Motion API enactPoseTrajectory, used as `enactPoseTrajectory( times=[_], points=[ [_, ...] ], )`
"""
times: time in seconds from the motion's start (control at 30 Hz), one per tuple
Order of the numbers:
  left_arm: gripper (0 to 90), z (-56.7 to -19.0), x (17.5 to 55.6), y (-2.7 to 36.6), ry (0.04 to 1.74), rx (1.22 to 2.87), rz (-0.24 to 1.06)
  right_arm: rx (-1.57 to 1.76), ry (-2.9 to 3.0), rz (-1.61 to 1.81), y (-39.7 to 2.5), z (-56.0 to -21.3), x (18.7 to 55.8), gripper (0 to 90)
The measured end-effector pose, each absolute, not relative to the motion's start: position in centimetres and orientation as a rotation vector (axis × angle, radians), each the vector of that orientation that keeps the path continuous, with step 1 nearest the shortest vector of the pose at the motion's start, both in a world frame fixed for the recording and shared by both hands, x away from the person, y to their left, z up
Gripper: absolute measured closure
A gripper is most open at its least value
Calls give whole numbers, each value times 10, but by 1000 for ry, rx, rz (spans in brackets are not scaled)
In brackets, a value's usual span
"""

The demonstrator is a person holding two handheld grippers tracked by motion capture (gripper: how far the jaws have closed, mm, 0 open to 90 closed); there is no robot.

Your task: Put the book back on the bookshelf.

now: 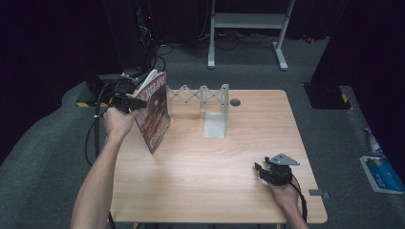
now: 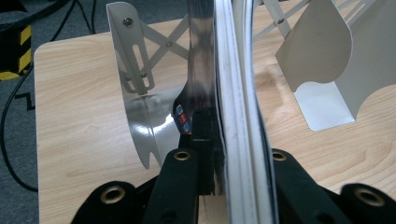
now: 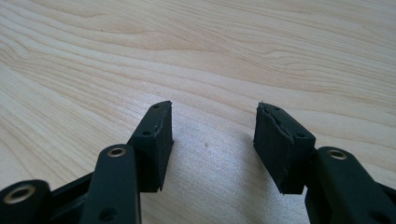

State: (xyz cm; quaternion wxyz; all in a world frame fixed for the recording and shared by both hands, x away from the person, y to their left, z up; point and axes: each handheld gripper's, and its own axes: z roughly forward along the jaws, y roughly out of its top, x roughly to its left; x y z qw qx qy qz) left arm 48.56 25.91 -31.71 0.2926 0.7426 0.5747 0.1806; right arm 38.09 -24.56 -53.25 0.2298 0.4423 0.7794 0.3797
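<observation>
The left tongs (image 1: 136, 102) pinch a glossy magazine (image 1: 154, 112) by its edge and hold it upright, tilted, at the far-left part of the counter (image 1: 215, 181). Its lower corner appears to rest on or hang just above the wood, right beside the left end plate of an expanding metal book rack (image 1: 206, 98). In the left gripper view the 2 jaws press onto the magazine (image 2: 233, 93) from either side, with the rack's curved end plate (image 2: 135, 93) just beyond it and a second plate (image 2: 327, 60) farther to the right.

The right tongs (image 1: 267, 172) sit well apart at the near-right of the counter, jaws spread and holding nothing; the right gripper view shows bare wood (image 3: 210, 56) between them.

The work looks like standing the magazine in the rack. The risks from here:

1. The magazine is thin and floppy, and gripped at 1 edge only, so it could bow or fan open and catch on the end plate.
2. The slick cover could slide out of the pinch if the hand twists.
3. A push against the light rack could shift it, since the right tongs are not steadying it.
4. Let go while leaning, the magazine could slump flat.
</observation>
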Motion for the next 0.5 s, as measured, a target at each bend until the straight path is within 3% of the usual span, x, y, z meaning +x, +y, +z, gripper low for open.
enactPoseTrajectory(
  times=[0.5],
  points=[
    [838, -320, 481, 267, 1482, 1850, 583, 1216, 2143, 1048, -246, -533, 381, 469]
  ],
)
